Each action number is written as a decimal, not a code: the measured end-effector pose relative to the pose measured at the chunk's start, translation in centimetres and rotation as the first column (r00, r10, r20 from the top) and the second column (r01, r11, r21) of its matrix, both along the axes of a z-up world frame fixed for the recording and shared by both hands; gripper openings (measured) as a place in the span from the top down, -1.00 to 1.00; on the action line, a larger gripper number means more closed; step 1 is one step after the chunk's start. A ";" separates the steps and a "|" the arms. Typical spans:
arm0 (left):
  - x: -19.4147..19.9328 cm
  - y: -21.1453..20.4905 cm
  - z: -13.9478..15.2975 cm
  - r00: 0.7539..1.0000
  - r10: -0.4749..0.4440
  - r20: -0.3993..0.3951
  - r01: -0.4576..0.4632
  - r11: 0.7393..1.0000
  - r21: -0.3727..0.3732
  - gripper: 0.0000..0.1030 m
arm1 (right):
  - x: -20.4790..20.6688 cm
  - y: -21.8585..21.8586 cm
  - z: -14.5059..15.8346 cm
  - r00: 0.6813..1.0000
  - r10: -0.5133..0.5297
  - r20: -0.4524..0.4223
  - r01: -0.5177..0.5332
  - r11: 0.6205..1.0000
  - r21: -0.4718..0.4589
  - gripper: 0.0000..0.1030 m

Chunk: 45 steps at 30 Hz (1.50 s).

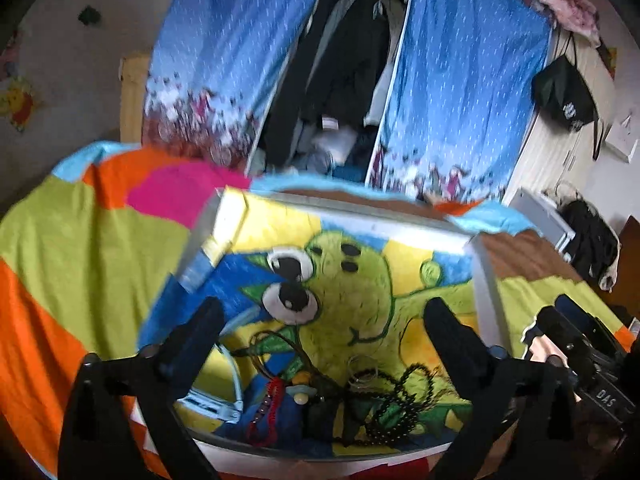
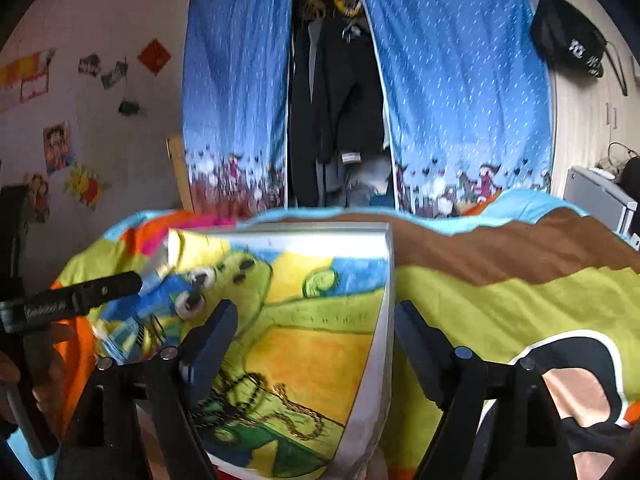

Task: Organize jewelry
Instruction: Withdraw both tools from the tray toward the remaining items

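A shallow white-rimmed tray (image 1: 486,280) with a painted green cartoon figure on its floor lies on a colourful blanket (image 1: 80,248). At its near end lies a tangle of jewelry: black bead necklaces (image 1: 396,404), a red beaded piece (image 1: 268,404), thin silver rings (image 1: 360,364) and a pale blue piece (image 1: 216,404). My left gripper (image 1: 324,308) hangs open above that tangle with nothing between its fingers. My right gripper (image 2: 316,312) is open too, over the tray's right rim (image 2: 376,360), with dark beads (image 2: 244,396) and a gold chain (image 2: 304,420) lying below it.
Behind the bed hangs a blue patterned wardrobe curtain (image 2: 460,100), parted over dark clothes (image 2: 340,100). A black bag (image 2: 568,40) hangs on the right wall above a white cabinet (image 2: 600,196). Pictures dot the left wall. The left gripper's finger (image 2: 80,300) shows at the right view's left edge.
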State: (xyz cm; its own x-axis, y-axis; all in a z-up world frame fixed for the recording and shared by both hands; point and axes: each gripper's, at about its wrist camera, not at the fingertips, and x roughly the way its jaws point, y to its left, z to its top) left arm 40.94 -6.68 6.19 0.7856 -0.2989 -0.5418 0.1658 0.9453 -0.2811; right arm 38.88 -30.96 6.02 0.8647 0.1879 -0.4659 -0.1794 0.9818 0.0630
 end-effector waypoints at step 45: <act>-30.7 7.2 3.1 0.985 -0.015 0.174 -0.012 0.988 0.153 -0.97 | -28.3 4.8 2.0 0.979 0.096 0.180 -0.095 0.995 -0.015 -1.00</act>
State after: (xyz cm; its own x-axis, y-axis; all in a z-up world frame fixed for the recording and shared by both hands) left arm 10.26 0.53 9.30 0.8715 -0.2242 -0.4362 0.2009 0.9746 -0.0995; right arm 10.59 -26.14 8.01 0.9129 0.2711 -0.3053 -0.2800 0.9599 0.0150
